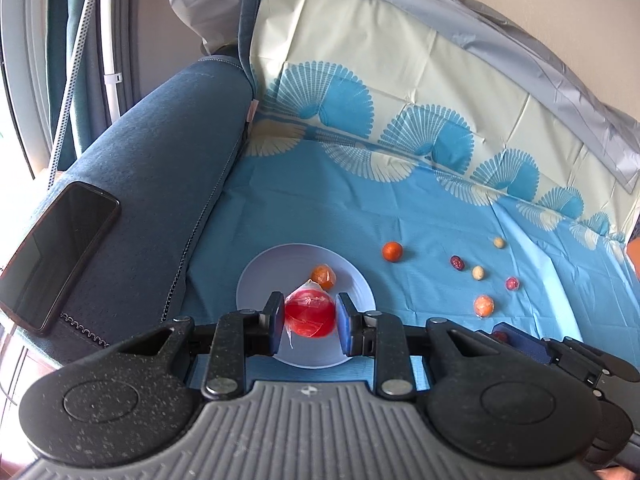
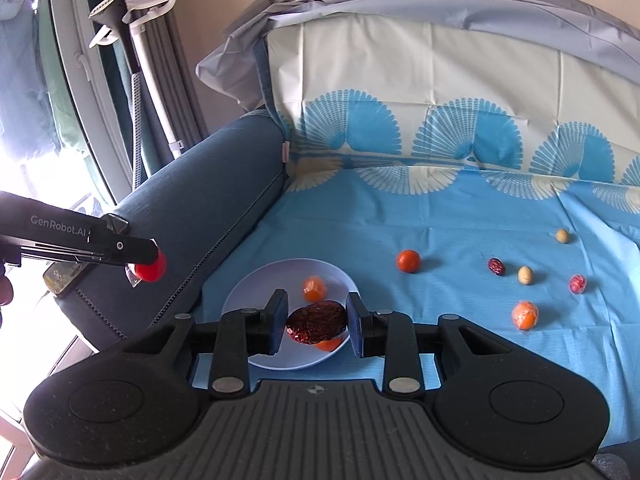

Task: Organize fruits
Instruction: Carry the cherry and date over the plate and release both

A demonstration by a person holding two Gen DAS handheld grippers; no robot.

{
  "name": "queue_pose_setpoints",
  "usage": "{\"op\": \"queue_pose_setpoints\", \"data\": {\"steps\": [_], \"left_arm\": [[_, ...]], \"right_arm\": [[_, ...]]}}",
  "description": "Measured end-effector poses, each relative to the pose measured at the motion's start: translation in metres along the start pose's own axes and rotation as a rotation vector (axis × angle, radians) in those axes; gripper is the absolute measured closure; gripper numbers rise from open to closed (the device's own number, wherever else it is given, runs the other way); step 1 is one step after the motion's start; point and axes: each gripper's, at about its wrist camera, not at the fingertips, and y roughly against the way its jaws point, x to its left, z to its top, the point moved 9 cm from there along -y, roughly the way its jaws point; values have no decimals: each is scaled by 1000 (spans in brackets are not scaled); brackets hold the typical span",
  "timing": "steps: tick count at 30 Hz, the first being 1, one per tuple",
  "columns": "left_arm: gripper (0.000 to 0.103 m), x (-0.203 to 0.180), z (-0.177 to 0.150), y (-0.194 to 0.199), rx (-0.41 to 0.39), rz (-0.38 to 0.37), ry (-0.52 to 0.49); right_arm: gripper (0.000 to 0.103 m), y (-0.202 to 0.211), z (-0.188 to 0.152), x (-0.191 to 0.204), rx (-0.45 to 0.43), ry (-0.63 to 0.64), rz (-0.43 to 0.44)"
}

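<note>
While the left tool (image 1: 309,320) grips a wrapped red fruit (image 1: 310,316) above the plate (image 1: 362,294) near the sofa's armrest edge, the right tool (image 2: 316,320) pinches a dark red wrapped fruit (image 2: 316,322) over that plate too.

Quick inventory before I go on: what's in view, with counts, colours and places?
Plate: one, pale lilac, on the blue cloth near the sofa arm.
Oranges: one wrapped on the plate, one bare and one wrapped on the cloth; another partly hidden on the plate.
Red fruit: one, wrapped, in the left gripper.
Dates: one dark red, wrapped, in the right gripper; two on the cloth.
Beige fruits: two, on the cloth.
Phone: one, black, on the sofa arm.
Left gripper: holding the red fruit.
Right gripper: holding the date, above the plate.
</note>
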Motion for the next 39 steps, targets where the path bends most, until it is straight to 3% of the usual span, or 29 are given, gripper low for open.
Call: {"op": "queue_pose_setpoints", "data": {"steps": [9, 17, 20, 21, 28, 32, 34, 36, 37, 39], "left_arm": [[73, 5, 1, -13, 17, 0, 10], [73, 7, 1, -55, 73, 1, 0], [76, 8, 2, -76, 98, 8, -7], [83, 9, 3, -85, 109, 9, -9], [84, 8, 5, -151, 142, -6, -65], [83, 26, 8, -196, 216, -20, -8], [68, 36, 14, -199, 193, -7, -7], [12, 44, 19, -193, 159, 18, -12], [4, 48, 21, -188, 132, 44, -9], [0, 51, 25, -176, 92, 79, -17]], "right_arm": [[70, -11, 1, 8, 24, 33, -3], [70, -46, -5, 13, 79, 60, 4], [70, -65, -9, 15, 115, 60, 17], [70, -72, -10, 17, 124, 68, 19], [70, -132, -24, 23, 182, 104, 30], [70, -178, -35, 18, 224, 147, 20], [69, -191, -39, 15, 222, 159, 16], [65, -199, -44, 17, 247, 173, 47], [45, -202, -46, 17, 261, 173, 59], [22, -200, -46, 17, 254, 164, 57]]}}
